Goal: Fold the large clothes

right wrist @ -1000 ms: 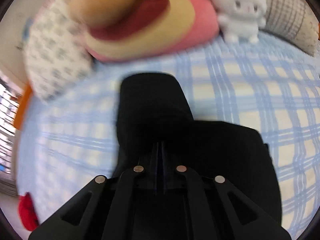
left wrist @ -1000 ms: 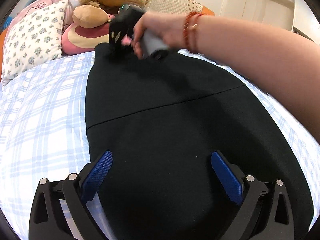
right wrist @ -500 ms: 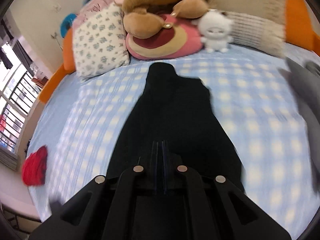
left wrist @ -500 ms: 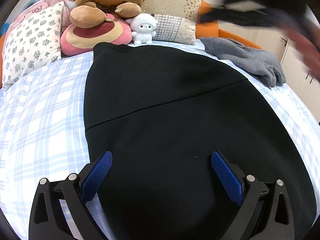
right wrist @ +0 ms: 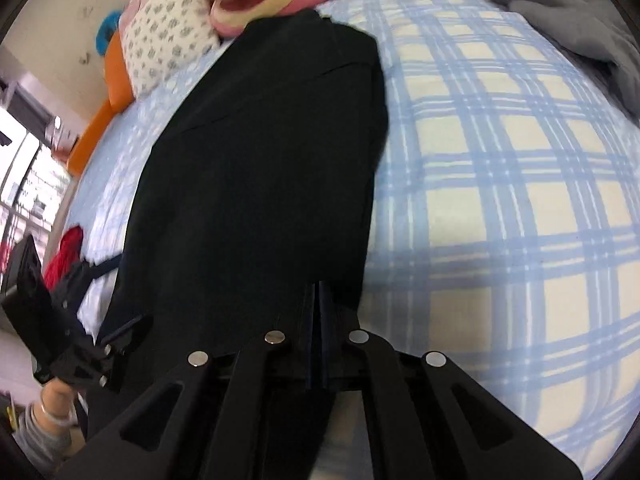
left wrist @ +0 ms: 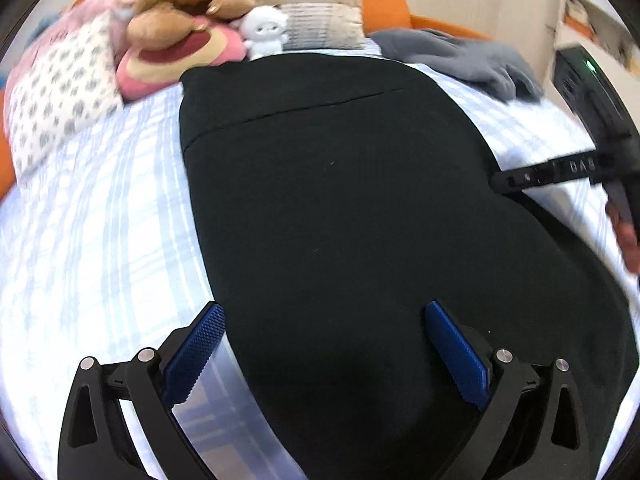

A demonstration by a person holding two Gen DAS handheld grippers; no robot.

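Note:
A large black garment (left wrist: pixel 340 200) lies flat and lengthwise on the blue plaid bed (left wrist: pixel 100 208); a fold line crosses its far part. It also shows in the right wrist view (right wrist: pixel 260 168). My left gripper (left wrist: pixel 324 344) is open and empty, low over the garment's near left edge. My right gripper (right wrist: pixel 319 300) is shut, its tips over the garment's near right edge; whether it pinches cloth I cannot tell. The right gripper also shows at the right edge of the left wrist view (left wrist: pixel 560 172), and the left gripper shows in the right wrist view (right wrist: pixel 120 332).
Pillows and plush toys (left wrist: pixel 188 44) line the head of the bed, with a white plush (left wrist: pixel 264 36) among them. A crumpled grey garment (left wrist: pixel 460 56) lies at the far right. A red item (right wrist: pixel 66 252) sits by the bed's left edge.
My right gripper has pulled back from the garment's far end to its near right edge, still shut. My left gripper has shifted slightly and stays open.

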